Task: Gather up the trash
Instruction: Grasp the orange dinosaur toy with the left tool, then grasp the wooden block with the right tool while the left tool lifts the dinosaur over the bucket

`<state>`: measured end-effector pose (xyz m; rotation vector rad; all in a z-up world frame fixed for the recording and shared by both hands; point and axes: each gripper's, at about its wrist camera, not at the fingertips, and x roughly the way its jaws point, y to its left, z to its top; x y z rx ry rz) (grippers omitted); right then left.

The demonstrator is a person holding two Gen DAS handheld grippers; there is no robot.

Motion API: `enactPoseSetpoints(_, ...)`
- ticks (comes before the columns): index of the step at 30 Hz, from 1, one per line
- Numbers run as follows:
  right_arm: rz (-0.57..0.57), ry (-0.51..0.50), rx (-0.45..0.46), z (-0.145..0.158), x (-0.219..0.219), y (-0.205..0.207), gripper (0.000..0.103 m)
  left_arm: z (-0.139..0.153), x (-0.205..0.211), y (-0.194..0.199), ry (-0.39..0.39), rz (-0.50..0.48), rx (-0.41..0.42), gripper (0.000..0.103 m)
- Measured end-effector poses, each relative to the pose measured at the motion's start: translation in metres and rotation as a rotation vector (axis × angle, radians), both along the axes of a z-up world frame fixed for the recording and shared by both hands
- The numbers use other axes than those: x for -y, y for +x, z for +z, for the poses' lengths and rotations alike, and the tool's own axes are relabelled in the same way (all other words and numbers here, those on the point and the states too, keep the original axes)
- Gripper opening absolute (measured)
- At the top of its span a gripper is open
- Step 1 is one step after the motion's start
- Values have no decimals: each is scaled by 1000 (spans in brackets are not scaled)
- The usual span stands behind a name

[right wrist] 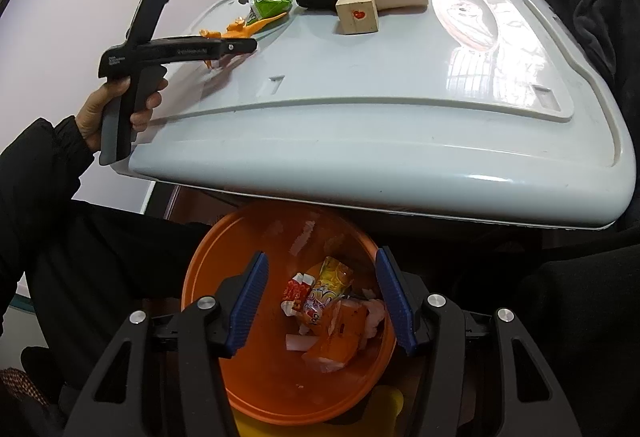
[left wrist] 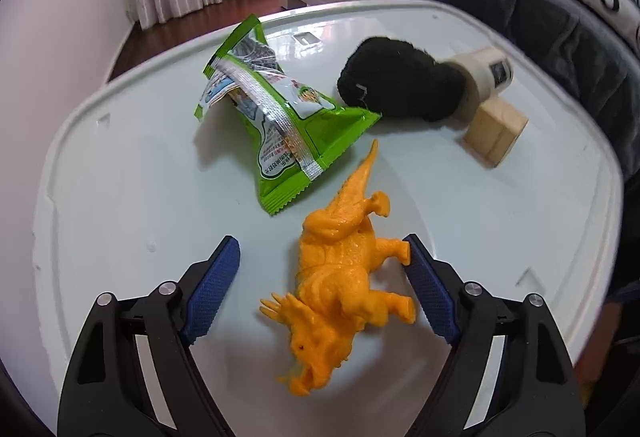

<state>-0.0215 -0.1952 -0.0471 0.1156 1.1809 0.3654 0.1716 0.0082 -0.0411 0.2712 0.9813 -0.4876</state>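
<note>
Left wrist view: left tongs wide open around orange toy dinosaur, gripping nothing; green snack bag unpicked on worktop.

Right wrist view: right tongs open, empty, over orange bin holding wrappers. Probably partway done.

On the table: snack bag toward far left corner, toy dinosaur just in front of it, tail tip nearly touching bag. Sock right of bag, touching its corner; bottle lying on its side behind/right of sock, against it. Wood block just in front of bottle. Bin below table's near edge, on floor, w/ wrappers inside. Left gripper straddles dinosaur; right gripper over bin.
</note>
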Motion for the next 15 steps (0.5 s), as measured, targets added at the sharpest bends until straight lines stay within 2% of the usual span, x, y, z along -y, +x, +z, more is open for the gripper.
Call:
enactPoseSetpoints(1, -3, 2, -1, 0, 1, 0, 55, 1, 1, -1, -21, -12, -6, 59)
enactPoseSetpoints(2, -6, 4, -1, 0, 1, 1, 55, 2, 2, -1, -15, -5, -4, 59)
enactPoseSetpoints(5, -8, 7, 5, 1, 1, 0, 55, 2, 2, -5, -14, 11, 6, 58)
enactPoseSetpoints(9, -8, 11, 21, 7, 2, -2, 55, 6, -1, -14, -62, 45, -16, 57)
enactPoseSetpoints(11, -8, 18, 30, 10, 3, -2, 55, 14, -3, -21, -114, 64, -24, 57)
enactPoseSetpoints(15, -7, 18, 59, 19, 6, 0, 55, 38, -5, -40, -166, 114, 9, 57)
